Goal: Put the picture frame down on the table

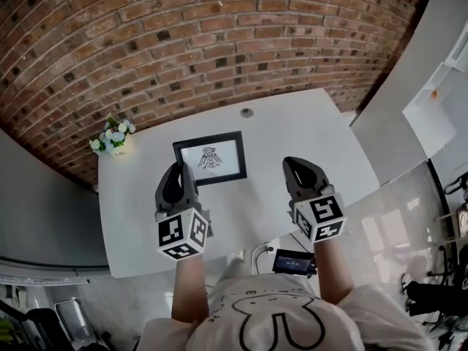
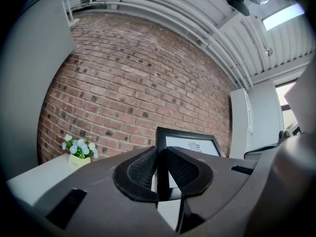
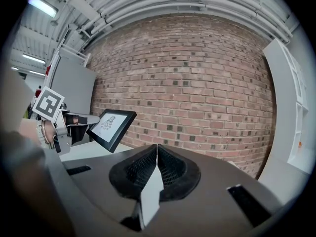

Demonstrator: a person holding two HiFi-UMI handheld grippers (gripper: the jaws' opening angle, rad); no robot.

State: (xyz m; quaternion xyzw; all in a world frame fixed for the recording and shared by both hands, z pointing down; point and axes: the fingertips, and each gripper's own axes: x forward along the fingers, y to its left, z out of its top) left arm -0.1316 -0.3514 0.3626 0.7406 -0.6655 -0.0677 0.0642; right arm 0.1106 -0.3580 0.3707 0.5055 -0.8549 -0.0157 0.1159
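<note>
A black picture frame [image 1: 212, 158] with a white print hangs tilted over the white table [image 1: 307, 130]. My left gripper [image 1: 178, 168] is shut on the frame's left edge. In the left gripper view the frame's black edge [image 2: 162, 147] stands upright between the two pads, with my left gripper [image 2: 162, 169] clamped on it. The right gripper view shows the frame [image 3: 112, 125] raised above the tabletop, with the left gripper [image 3: 74, 125] holding it. My right gripper [image 1: 296, 163] hovers to the right of the frame, apart from it. The right gripper [image 3: 157, 154] is shut, with nothing between its jaws.
A small pot of white and blue flowers [image 1: 112, 139] stands at the table's far left corner. A round grommet [image 1: 247, 112] sits near the far edge. A brick wall [image 1: 219, 42] runs behind the table and a white cabinet [image 1: 439, 101] stands at the right. A small dark device [image 1: 294, 262] lies by the near edge.
</note>
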